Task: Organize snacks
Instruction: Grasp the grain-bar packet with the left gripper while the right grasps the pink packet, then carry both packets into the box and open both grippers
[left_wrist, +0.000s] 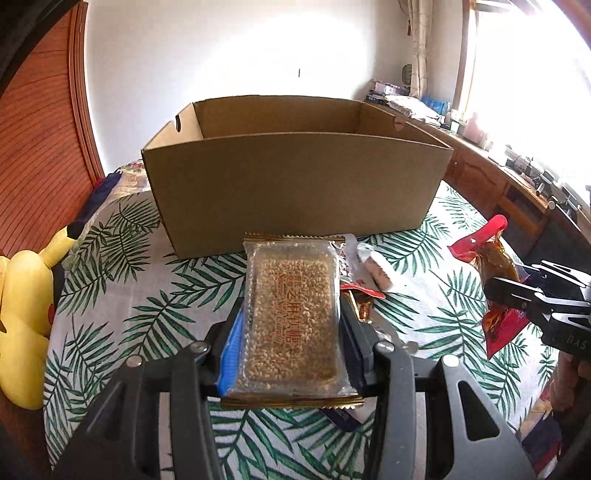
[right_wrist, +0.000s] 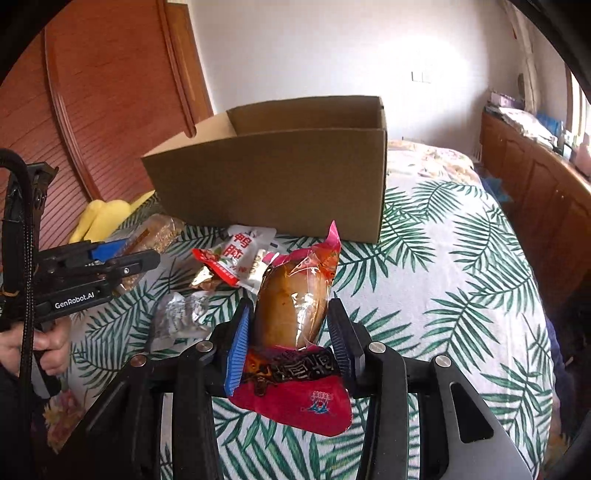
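Both tools are loaded: left tool (left_wrist: 291, 328) is clamped on the sesame candy pack (left_wrist: 291, 314), right tool (right_wrist: 291, 332) is gripping the red meat snack pouch (right_wrist: 291, 317), both held above the bed. I'd clear the near wall of the cardboard box (left_wrist: 291, 184) before letting go. What shows of the box interior looks empty; its floor is hidden.

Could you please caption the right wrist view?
Right gripper holds a red snack pack before the cardboard box.
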